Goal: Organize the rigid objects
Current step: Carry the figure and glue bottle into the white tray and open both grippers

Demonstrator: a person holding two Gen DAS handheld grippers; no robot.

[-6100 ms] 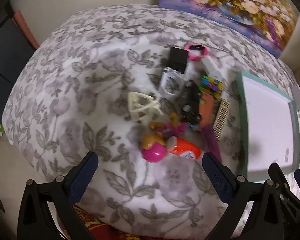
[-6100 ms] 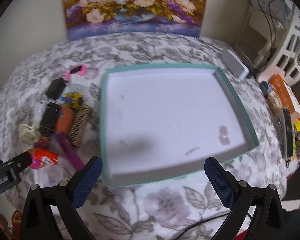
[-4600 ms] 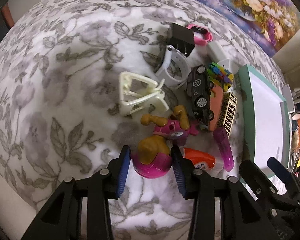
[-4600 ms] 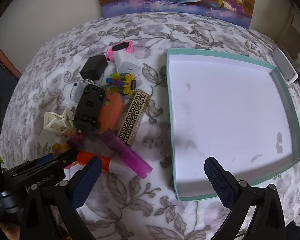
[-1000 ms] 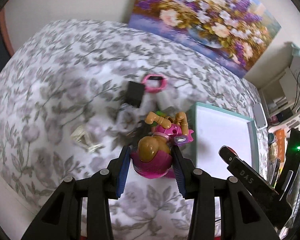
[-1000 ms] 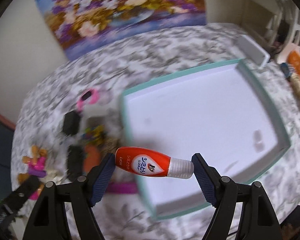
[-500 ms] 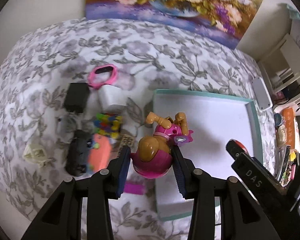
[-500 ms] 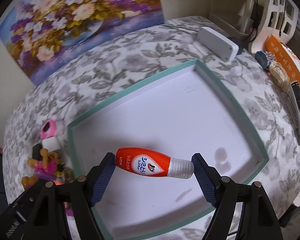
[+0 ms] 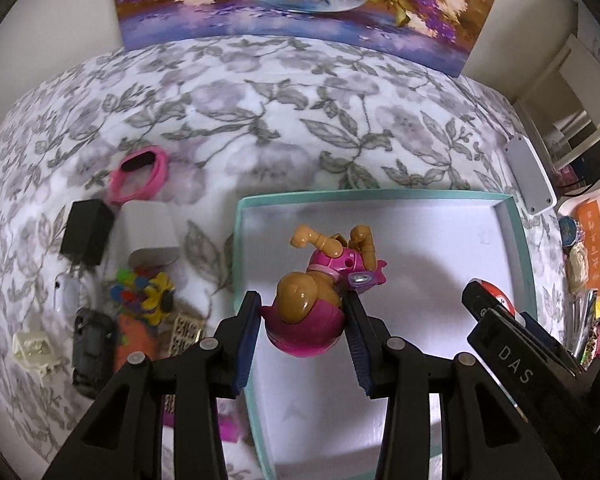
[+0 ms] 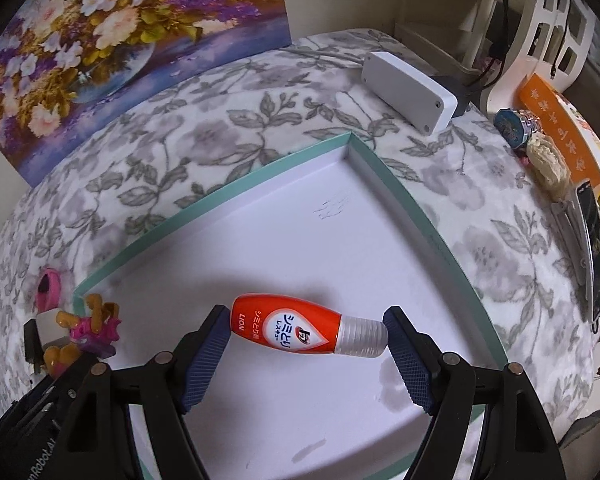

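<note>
Two grippers, each loaded, both poised above one teal-rimmed tray with a white floor.

Left gripper: clamped on a toy dog figure (tan head, pink body), pads pressing the round pink base from both sides; the figure's limbs point away from the gripper, over the tray's near-left part.

Right gripper: closed end to end on an orange bottle, one pad at the orange base, the other at the white ribbed cap; the bottle lies crosswise between the fingers, above the tray floor, its shadow just beyond it.

Loose items, left of the left gripper on the floral blanket: pink band, black block, white cube, multicoloured toy, black toy car, cream clip, patterned comb, purple piece partly hidden behind the fingers.

Beyond the tray's far right corner: white box. Floral painting against the wall.
</note>
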